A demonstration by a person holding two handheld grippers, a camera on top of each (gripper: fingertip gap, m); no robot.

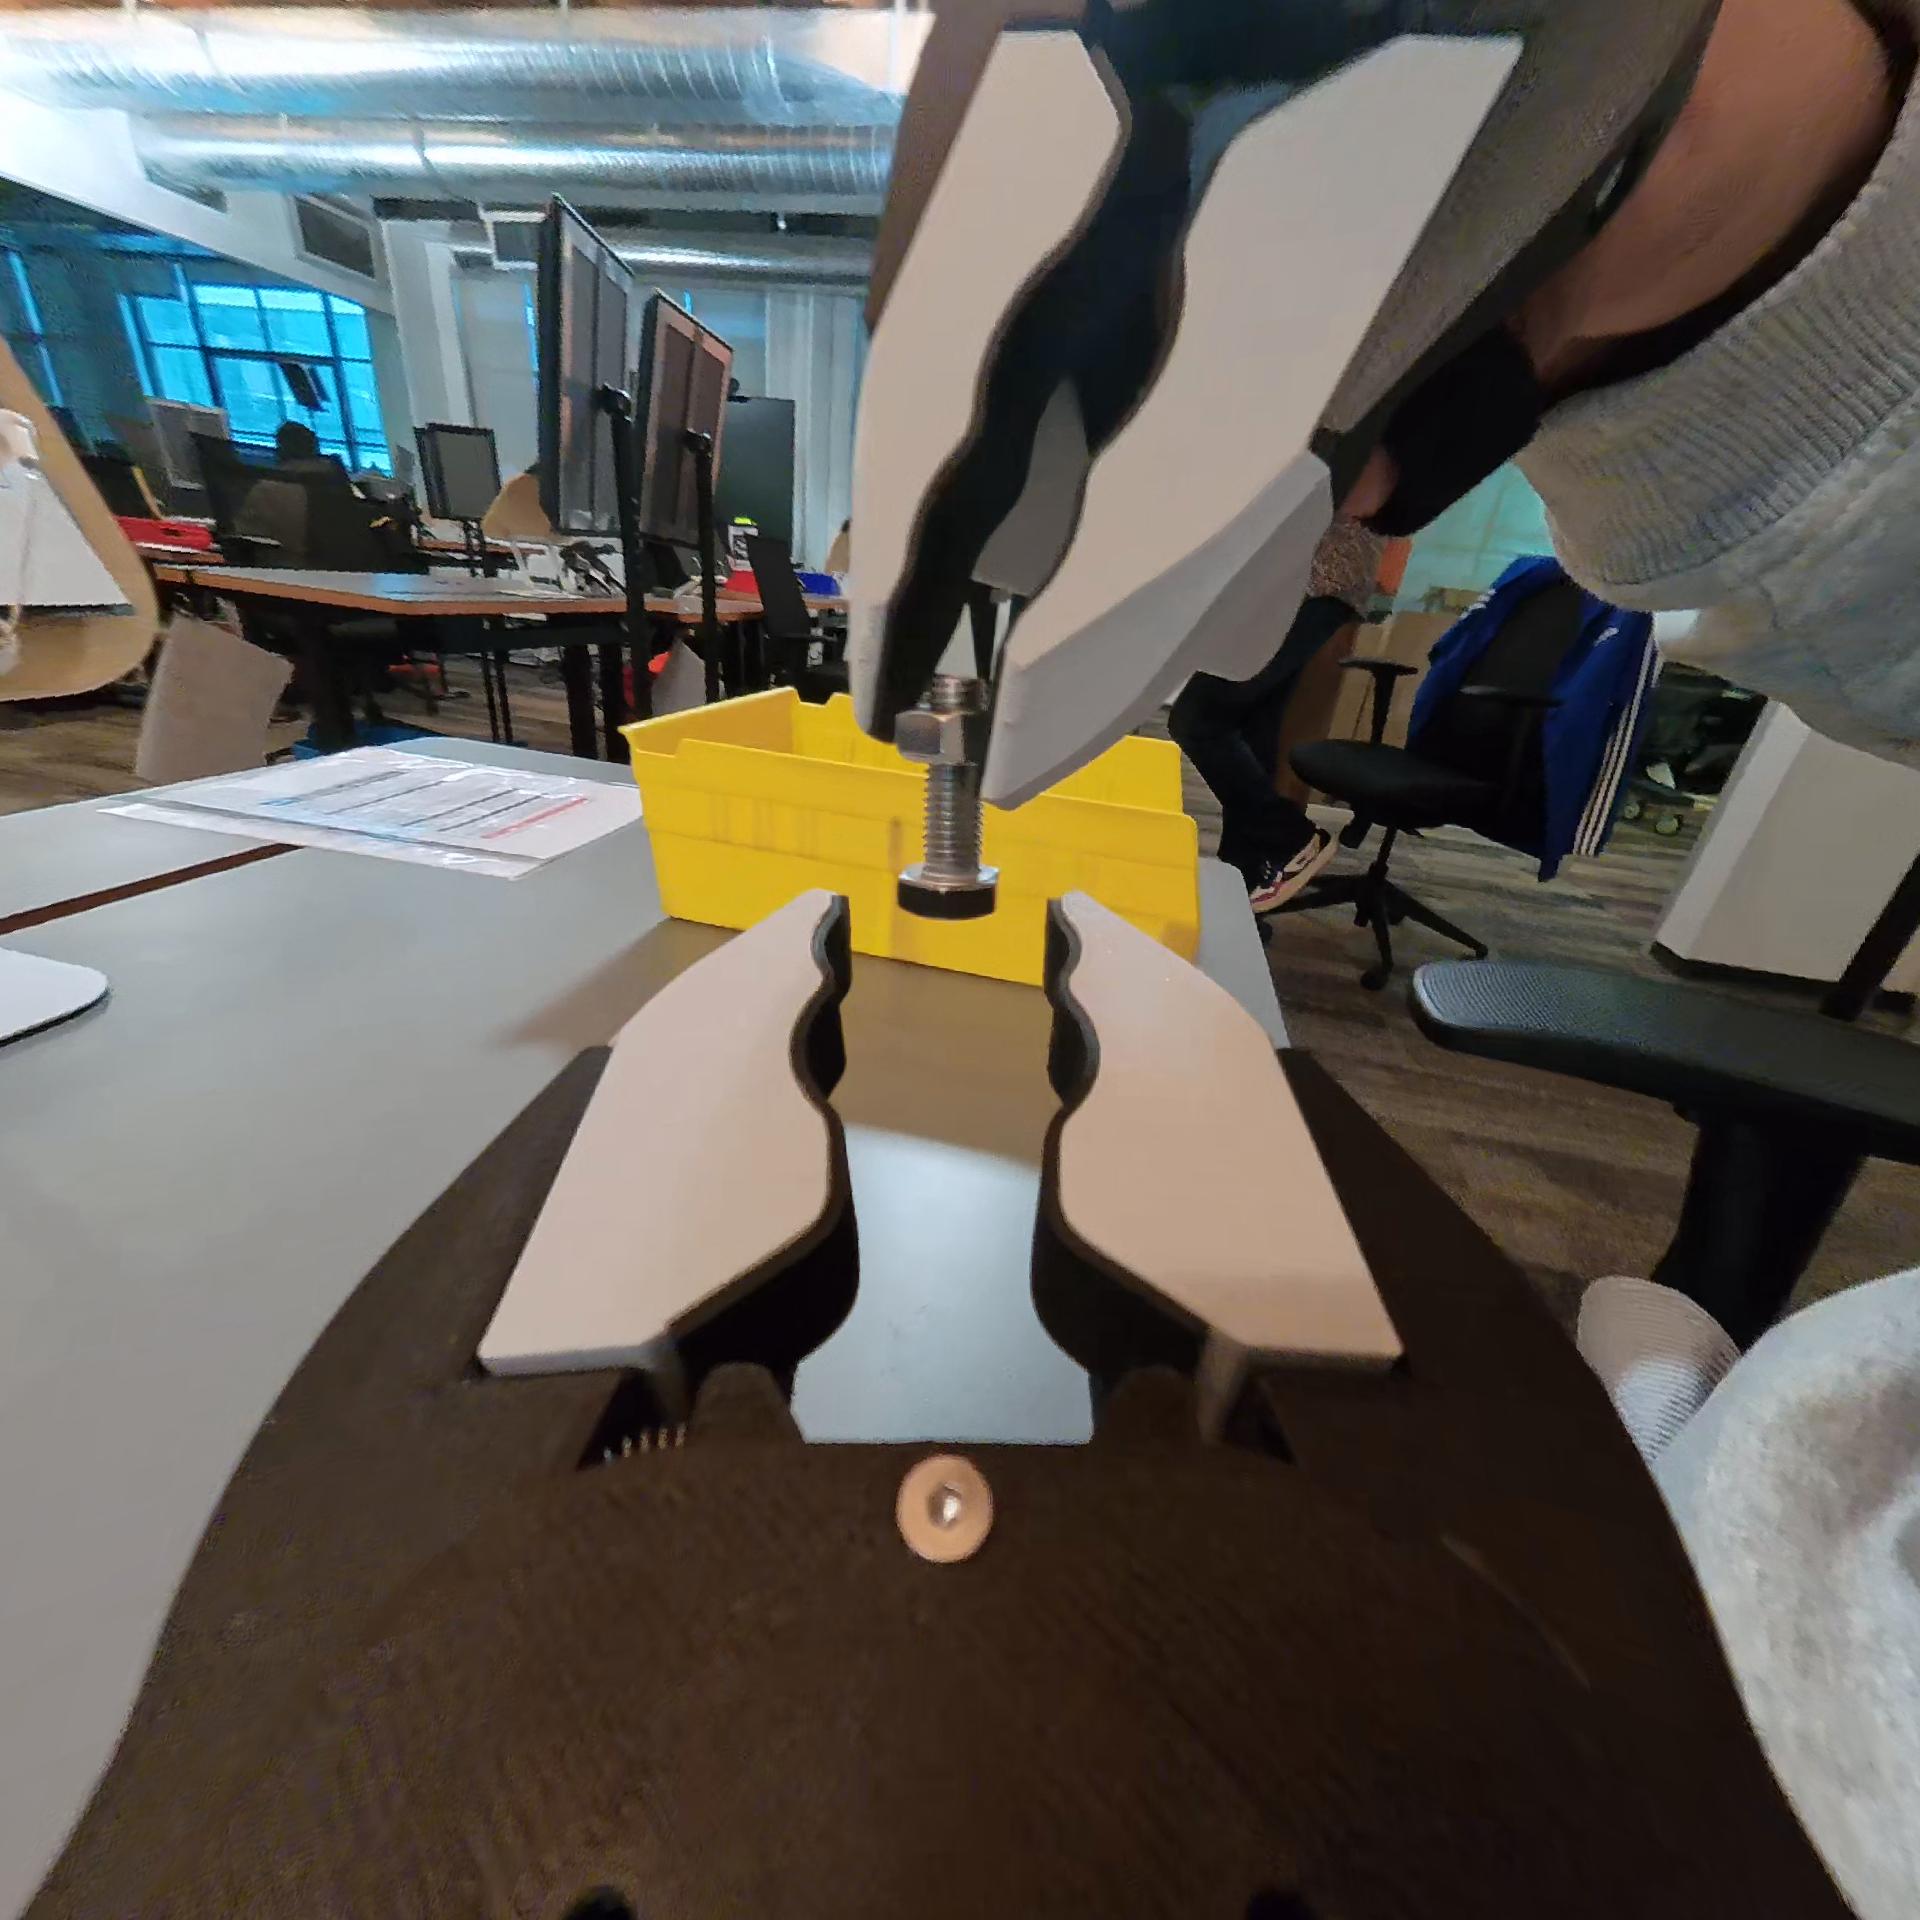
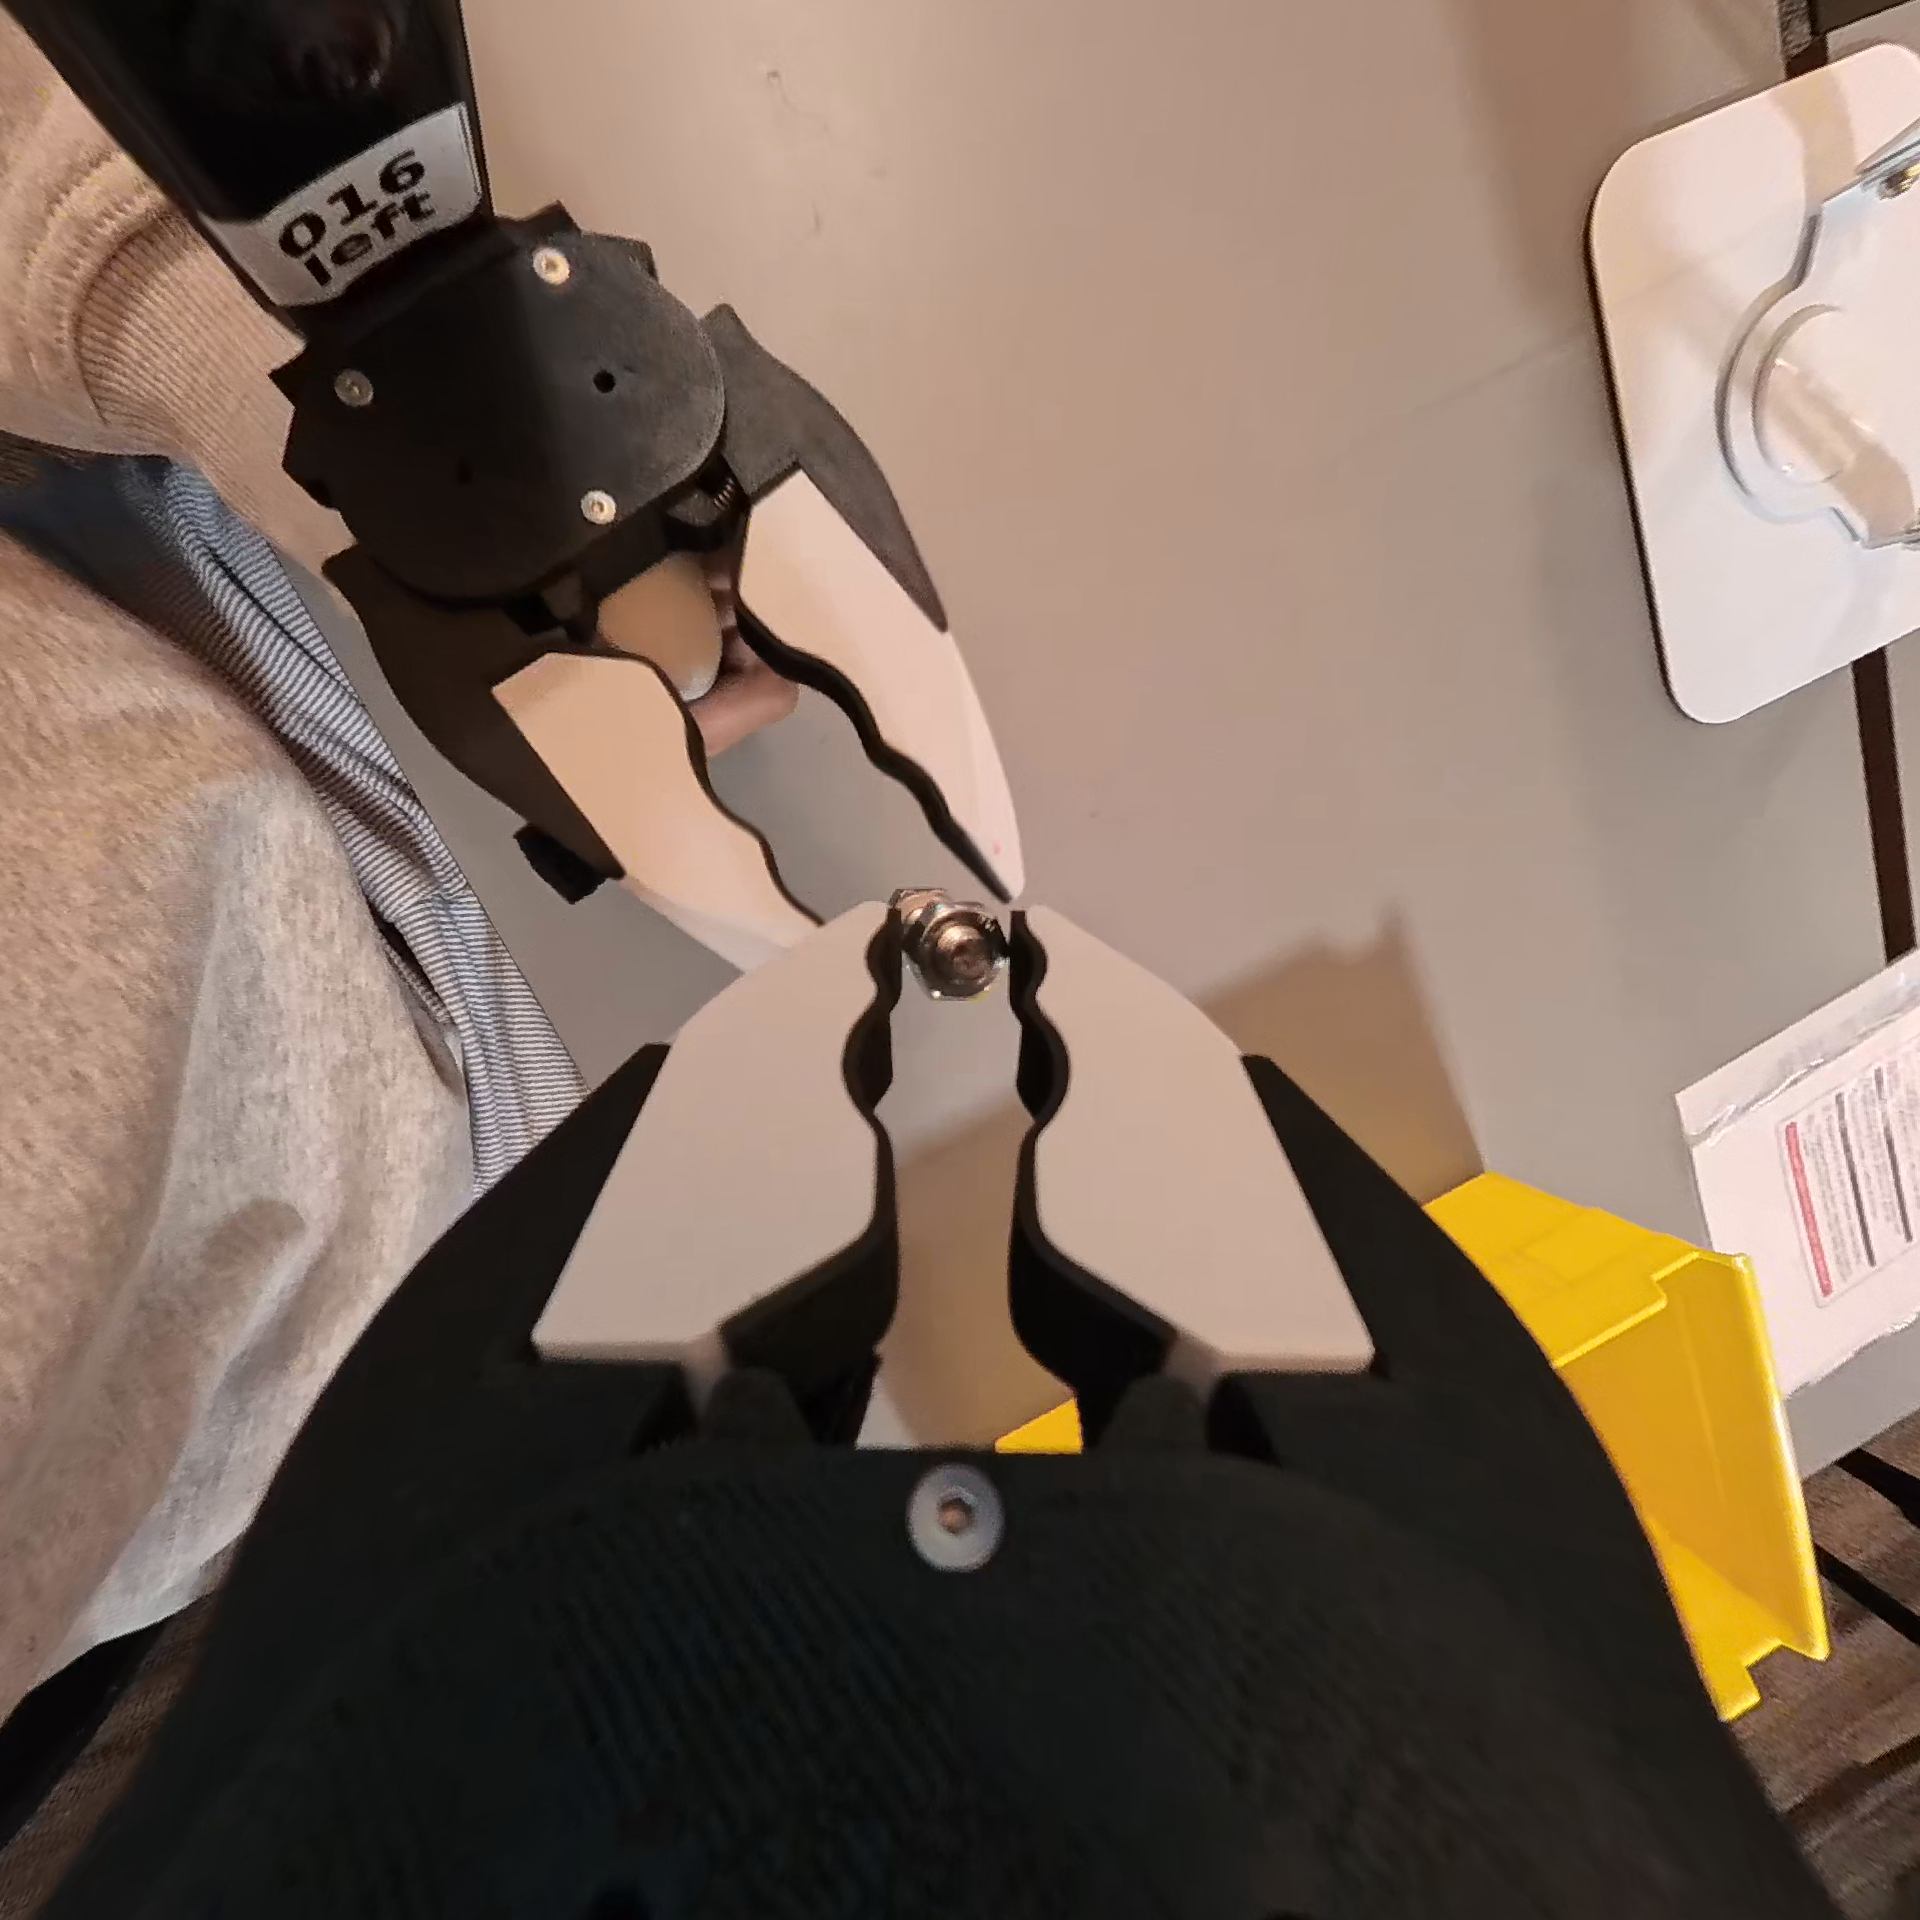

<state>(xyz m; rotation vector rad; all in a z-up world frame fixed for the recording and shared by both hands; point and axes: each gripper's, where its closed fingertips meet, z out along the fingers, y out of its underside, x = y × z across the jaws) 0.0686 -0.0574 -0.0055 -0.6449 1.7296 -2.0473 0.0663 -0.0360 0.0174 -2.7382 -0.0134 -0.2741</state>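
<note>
Between the tips of the right gripper (image 2: pixel 951 930) hangs a steel bolt (image 1: pixel 945 821), held by the nut (image 1: pixel 932 732) near its threaded end, head down, above the grey surface (image 1: pixel 312 1039). Its jaws are closed on that nut. In the left wrist view this gripper comes down from 12 o'clock, with the bolt head just above and between the tips of the left gripper (image 1: pixel 945 914), not touching them. The left jaws stand apart and grip nothing.

Behind the bolt, toward 12 o'clock in that view, a yellow bin (image 1: pixel 790 821) sits on the surface; in the right wrist view it lies at 4 o'clock. At 10 o'clock from the bin lies a printed sheet (image 1: pixel 416 805) in a clear sleeve, with lines of small text and red marks. A white sticker (image 2: pixel 358 208) with dark printing sits on the left gripper's body. A white stand base (image 2: pixel 1745 395) rests at 2 o'clock in the right wrist view. An office chair (image 1: pixel 1382 769) stands beyond the surface edge.
</note>
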